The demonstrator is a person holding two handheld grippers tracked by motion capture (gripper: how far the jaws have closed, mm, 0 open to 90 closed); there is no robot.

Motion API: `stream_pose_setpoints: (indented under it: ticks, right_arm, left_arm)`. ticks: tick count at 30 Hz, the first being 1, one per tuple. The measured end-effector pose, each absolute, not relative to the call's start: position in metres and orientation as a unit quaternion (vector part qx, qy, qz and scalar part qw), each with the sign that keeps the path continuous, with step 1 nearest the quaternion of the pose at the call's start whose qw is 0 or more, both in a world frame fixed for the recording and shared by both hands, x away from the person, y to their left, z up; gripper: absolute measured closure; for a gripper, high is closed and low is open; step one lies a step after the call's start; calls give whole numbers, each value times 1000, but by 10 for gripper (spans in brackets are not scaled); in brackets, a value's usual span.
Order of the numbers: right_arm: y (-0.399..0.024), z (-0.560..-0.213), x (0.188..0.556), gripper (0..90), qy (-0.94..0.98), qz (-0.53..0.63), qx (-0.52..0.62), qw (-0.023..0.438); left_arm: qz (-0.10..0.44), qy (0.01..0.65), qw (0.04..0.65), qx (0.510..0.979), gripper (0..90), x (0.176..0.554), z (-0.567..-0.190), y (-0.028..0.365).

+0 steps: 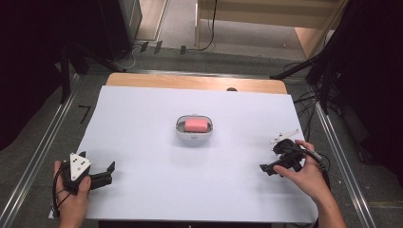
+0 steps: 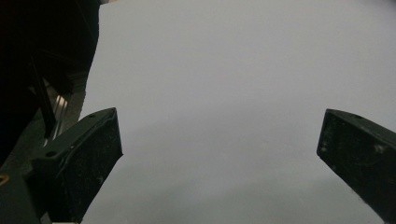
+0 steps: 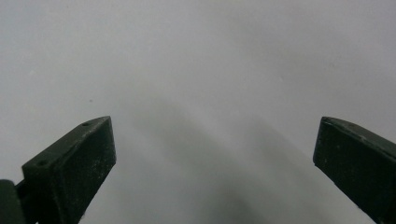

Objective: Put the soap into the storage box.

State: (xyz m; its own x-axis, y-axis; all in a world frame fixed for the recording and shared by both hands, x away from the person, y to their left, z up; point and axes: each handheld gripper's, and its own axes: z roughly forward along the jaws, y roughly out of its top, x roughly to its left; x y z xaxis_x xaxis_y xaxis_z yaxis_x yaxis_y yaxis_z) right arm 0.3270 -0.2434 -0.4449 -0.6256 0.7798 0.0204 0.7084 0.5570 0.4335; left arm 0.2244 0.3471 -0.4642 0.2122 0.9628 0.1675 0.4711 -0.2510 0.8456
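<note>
A pink bar of soap (image 1: 195, 125) lies in a white oval dish (image 1: 193, 136) at the middle of the white table cover (image 1: 142, 123). My left gripper (image 1: 99, 162) rests near the front left corner, held in a hand, open and empty, well short of the dish. In the left gripper view its jaws stand wide apart (image 2: 219, 133) over bare white cover. My right gripper (image 1: 269, 157) sits at the front right, also open and empty, angled toward the table's centre. The right gripper view has its jaws spread (image 3: 215, 137) above plain white surface.
The table's wooden back edge (image 1: 195, 81) shows beyond the cover. Metal rails (image 1: 45, 142) run along both sides, and cables (image 1: 309, 102) lie off the back right. A small white piece (image 1: 283, 135) lies just behind the right gripper.
</note>
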Motion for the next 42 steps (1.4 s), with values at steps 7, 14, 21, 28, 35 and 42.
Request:
stream_pose_setpoints:
  ticks: [7,14,21,28,35,42]
  right_arm:
    - [-265,-452,304,0,860,224,445,107]
    - [-278,-457,291,0,846,239,461,123]
    - [-295,-466,273,0,817,278,483,147]
    - [-314,-476,251,11,779,328,500,187]
    - [-333,-480,232,72,729,379,522,230]
    - [-338,-482,222,96,699,416,525,249]
  left_arm:
    - [365,510,335,703,5,224,-464,347]
    - [366,511,334,703,5,225,-464,347]
    - [365,511,335,702,5,224,-464,347]
    - [366,511,335,702,5,224,-464,347]
    - [367,511,334,702,5,224,-464,347]
    - [365,511,337,702,5,224,-464,347]
